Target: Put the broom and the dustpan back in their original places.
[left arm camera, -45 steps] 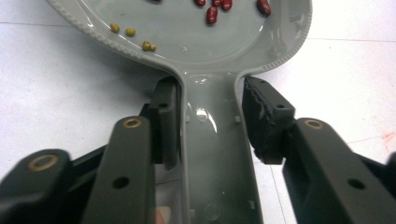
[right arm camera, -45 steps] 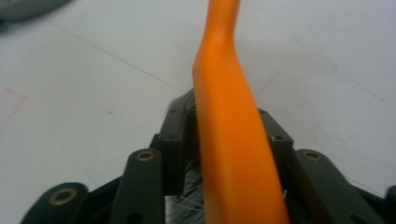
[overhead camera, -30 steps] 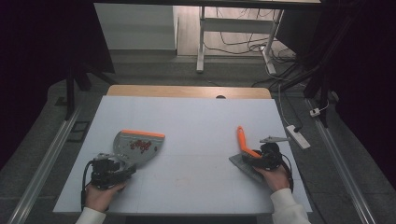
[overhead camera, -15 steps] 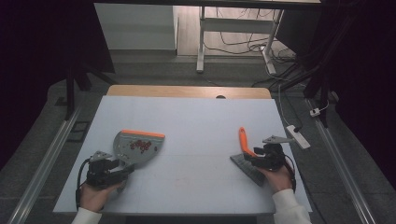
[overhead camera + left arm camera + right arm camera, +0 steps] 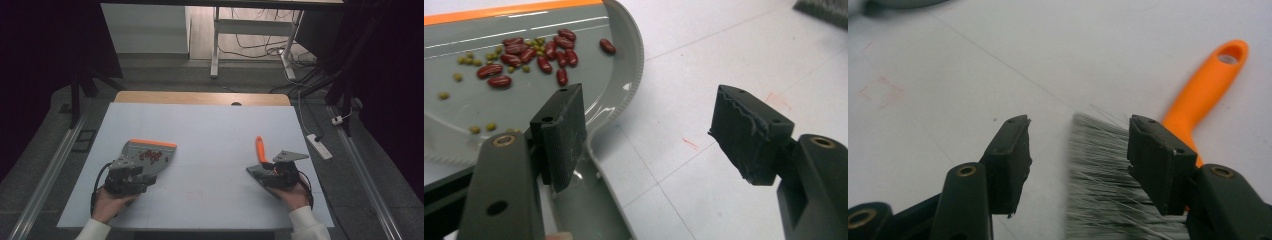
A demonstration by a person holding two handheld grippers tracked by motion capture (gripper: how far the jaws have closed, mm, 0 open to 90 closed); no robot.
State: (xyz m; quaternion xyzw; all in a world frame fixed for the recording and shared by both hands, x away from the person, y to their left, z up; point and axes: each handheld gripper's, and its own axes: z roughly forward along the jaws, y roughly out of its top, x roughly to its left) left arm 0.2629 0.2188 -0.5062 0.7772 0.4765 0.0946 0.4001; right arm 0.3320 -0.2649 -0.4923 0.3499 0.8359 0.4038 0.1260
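free: table [image 5: 215, 135] middle | blocked: dustpan [image 5: 150, 155] left, brush [image 5: 261, 150] right

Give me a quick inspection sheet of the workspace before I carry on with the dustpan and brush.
Surface: white table, faint red marks, otherwise bare.
Job's things: grey dustpan holds red beans and small green beans; brush lies flat, orange handle pointing away.
Clutter: nothing seen.
Grippers: left gripper open, one jaw over the dustpan handle; right gripper open, bristles between its jaws.
Cables: one trails from each gripper; more on the floor behind.
Surroundings: dark room, power strip on the floor at right.
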